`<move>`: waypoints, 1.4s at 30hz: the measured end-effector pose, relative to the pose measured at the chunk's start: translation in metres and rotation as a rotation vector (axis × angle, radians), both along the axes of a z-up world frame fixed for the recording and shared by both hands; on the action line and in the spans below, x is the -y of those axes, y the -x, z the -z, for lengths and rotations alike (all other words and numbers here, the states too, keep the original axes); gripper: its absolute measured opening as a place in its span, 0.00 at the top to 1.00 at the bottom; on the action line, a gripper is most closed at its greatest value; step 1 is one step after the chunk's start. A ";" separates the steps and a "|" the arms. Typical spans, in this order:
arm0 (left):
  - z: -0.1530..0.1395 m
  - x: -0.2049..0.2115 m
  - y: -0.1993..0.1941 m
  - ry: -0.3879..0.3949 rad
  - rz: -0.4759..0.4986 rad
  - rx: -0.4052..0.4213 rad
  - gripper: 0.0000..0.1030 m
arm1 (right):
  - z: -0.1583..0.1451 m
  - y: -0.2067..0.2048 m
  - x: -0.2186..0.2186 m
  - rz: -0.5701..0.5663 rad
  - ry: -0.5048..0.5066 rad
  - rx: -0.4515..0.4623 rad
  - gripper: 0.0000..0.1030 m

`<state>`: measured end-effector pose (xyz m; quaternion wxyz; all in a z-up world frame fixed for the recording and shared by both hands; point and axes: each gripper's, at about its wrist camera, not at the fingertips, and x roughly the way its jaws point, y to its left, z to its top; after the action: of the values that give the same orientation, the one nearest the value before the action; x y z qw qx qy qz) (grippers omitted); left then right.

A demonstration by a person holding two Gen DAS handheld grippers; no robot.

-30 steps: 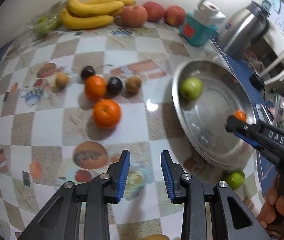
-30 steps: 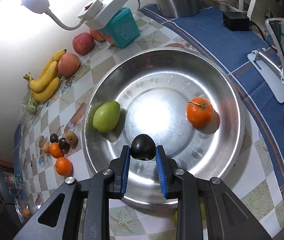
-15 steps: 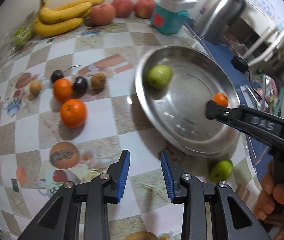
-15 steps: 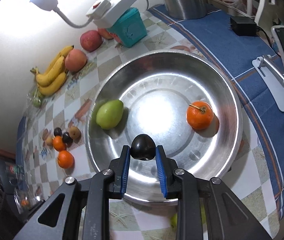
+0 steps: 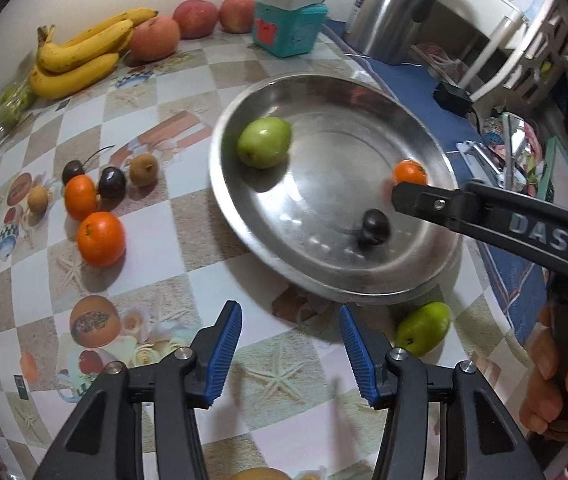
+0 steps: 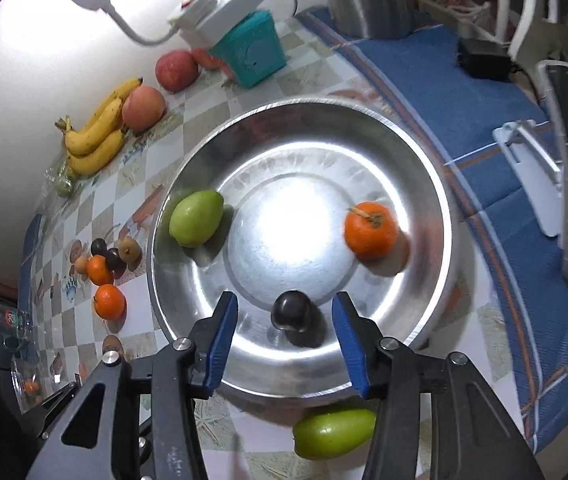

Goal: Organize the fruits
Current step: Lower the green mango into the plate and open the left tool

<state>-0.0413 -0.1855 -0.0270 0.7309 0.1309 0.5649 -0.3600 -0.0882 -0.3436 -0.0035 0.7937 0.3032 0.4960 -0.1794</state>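
Steel basin (image 6: 436, 184) on checkered cloth holds green fruit (image 6: 196, 218) at left wall, orange mandarin (image 6: 371, 230) at right, dark plum (image 6: 291, 311) on near slope, between my right gripper's (image 6: 286, 342) opening jaws, untouched. Second green fruit (image 6: 334, 432) outside near rim.

Left gripper (image 5: 290, 340) angled steeply down at the tabletop, jaws opening, nothing between the blue pads (image 5: 224, 350). Right gripper (image 6: 286, 334) also pitched steeply down, jaws opening; the small dark fruit (image 6: 291, 311) sits in the gap between them, I see clear space on both sides, so pads are off it. From the left wrist view I get the right gripper's black arm reaching in from the right edge, tip over the fruit, and the person's right hand (image 5: 560, 392) wrapped round its handle at lower right, fingers curled. Left hand itself not visible in either view
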 end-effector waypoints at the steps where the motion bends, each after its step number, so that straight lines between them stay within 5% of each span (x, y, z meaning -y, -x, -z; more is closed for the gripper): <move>1: 0.000 0.002 0.002 0.005 0.010 -0.003 0.46 | -0.004 0.005 0.001 0.008 0.008 0.007 0.51; 9: 0.003 0.036 0.035 0.016 0.110 -0.017 0.34 | -0.015 0.040 0.009 0.059 0.097 -0.023 0.31; 12: 0.006 0.052 0.045 0.008 0.141 -0.013 0.34 | -0.013 0.049 0.011 0.076 0.115 -0.026 0.14; 21: 0.015 0.071 0.058 -0.009 0.189 -0.021 0.34 | -0.008 0.068 0.022 0.114 0.097 -0.012 0.14; 26: 0.017 0.073 0.062 0.009 0.212 -0.074 0.52 | -0.004 0.071 0.026 0.120 0.082 -0.007 0.14; 42: 0.005 0.049 0.054 0.043 0.168 -0.117 0.54 | -0.010 0.057 0.015 0.091 0.096 -0.022 0.14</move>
<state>-0.0955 -0.2350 -0.0319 0.6665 0.1410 0.5857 -0.4392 -0.1447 -0.3591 0.0062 0.7926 0.2852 0.4814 -0.2422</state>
